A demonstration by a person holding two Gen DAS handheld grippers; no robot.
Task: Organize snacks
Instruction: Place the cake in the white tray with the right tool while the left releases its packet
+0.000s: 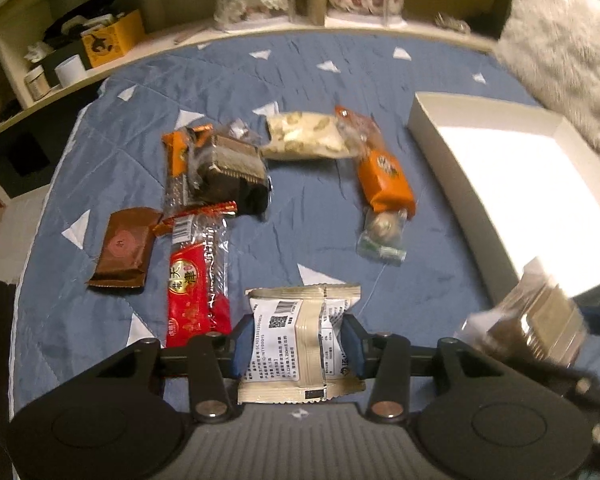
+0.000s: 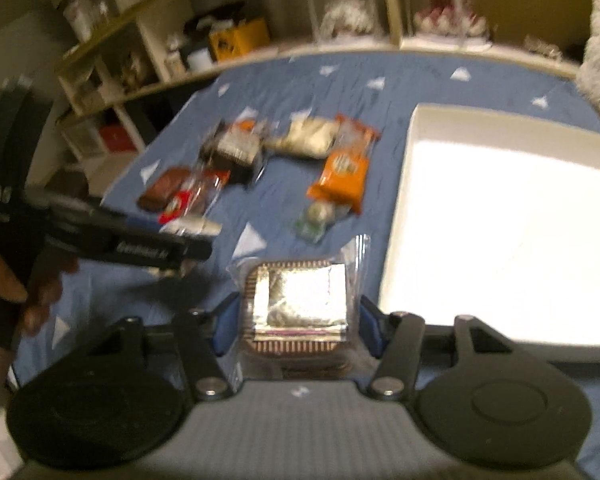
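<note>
Underneath everything lies a blue quilt (image 1: 300, 220) with white triangles, and on it the white box (image 1: 512, 184) serves as the landmark — its inside shows only bright white. Left of the box, an orange packet (image 1: 386, 178) lies nearest, with a pale nougat bag (image 1: 308, 142) beyond it. Farther left sit a dark biscuit pack (image 1: 230, 168), a red packet (image 1: 198, 276) and a brown packet (image 1: 124, 252). Well left of the box, the left gripper (image 1: 296, 342) is clamped on a cream packet (image 1: 300, 340). Just beside the box's near-left corner, the right gripper (image 2: 298, 322) pinches a clear-wrapped biscuit stack (image 2: 300, 304) — held above the quilt.
</note>
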